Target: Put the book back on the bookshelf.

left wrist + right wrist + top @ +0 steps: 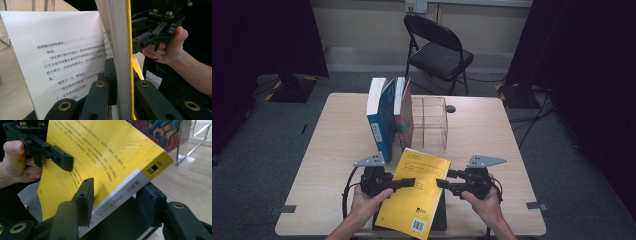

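Note:
A yellow paperback (414,192) hangs tilted above the table's front edge, held between both grippers. My left gripper (409,182) is shut on its left side; in the left gripper view the jaws (125,82) clamp the page block (120,50) while one printed page (62,57) fans loose. My right gripper (441,183) grips the spine side. In the right gripper view its jaws (117,192) straddle the white spine, one pad on the yellow cover (100,150). The other hand's gripper (67,162) presses the cover further off.
A blue book (379,120) and a colourful book (404,117) stand upright against a clear acrylic organiser (429,122) at mid-table. A black flat item (441,217) lies under the yellow book. A folding chair (437,50) stands beyond the table (492,135).

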Motion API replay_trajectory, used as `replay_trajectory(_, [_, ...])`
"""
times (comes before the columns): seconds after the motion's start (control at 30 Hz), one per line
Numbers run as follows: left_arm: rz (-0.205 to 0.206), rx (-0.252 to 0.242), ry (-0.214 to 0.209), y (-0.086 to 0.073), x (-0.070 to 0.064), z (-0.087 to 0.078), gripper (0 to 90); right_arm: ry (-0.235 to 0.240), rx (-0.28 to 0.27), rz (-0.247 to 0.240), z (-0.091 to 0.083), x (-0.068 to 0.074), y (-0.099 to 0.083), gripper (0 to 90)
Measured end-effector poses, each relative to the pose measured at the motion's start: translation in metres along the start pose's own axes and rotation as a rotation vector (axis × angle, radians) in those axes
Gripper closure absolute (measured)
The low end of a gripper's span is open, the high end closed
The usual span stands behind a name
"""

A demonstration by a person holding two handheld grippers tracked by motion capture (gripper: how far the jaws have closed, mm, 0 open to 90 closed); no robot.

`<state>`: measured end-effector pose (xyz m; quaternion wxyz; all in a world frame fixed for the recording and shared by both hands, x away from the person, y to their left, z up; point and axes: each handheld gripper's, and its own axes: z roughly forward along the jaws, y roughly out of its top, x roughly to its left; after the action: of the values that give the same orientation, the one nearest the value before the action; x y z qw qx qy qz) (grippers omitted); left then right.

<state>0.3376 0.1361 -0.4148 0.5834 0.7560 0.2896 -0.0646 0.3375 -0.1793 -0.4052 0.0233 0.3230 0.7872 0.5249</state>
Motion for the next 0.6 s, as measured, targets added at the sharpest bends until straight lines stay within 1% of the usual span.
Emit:
replay_trajectory(0.03, [0.001, -0.009, 0.000, 0.002, 0.000, -0.002, 85.4, 0.010, -0.016, 0.003, -0.001, -0.001, 0.005, 53.0])
replay_trajectory(0.07, [0.001, -0.009, 0.000, 0.002, 0.000, -0.002, 85.4, 0.010, -0.016, 0.003, -0.001, -0.001, 0.005, 53.0])
replay_trajectory(0.1, [0.003, -0.015, 0.001, 0.003, 0.001, -0.003, 85.4, 0.011, -0.026, -0.004, -0.003, 0.000, 0.010, 55.0])
replay_trajectory(0.23, [0.000, -0.026, 0.003, 0.005, 0.001, -0.004, 85.3, 0.011, -0.029, 0.006, -0.005, 0.001, 0.016, 57.7])
replay_trajectory(0.27, [0.004, -0.028, 0.004, 0.006, 0.002, -0.004, 85.2, 0.009, -0.032, 0.001, -0.005, 0.002, 0.018, 58.6])
replay_trajectory(0.4, [-0.001, -0.053, 0.010, 0.008, 0.002, -0.005, 85.1, -0.002, -0.053, -0.016, -0.009, 0.006, 0.029, 62.9])
replay_trajectory(0.5, [0.010, -0.062, 0.009, 0.012, 0.001, -0.007, 85.0, -0.005, -0.065, -0.022, -0.011, 0.009, 0.033, 64.5])
replay_trajectory(0.57, [0.028, -0.077, 0.015, 0.016, -0.002, -0.007, 84.9, -0.005, -0.080, -0.031, -0.015, 0.011, 0.038, 66.8])
replay_trajectory(0.6, [0.028, -0.077, 0.015, 0.016, -0.002, -0.007, 84.8, -0.005, -0.080, -0.031, -0.015, 0.011, 0.038, 66.8])
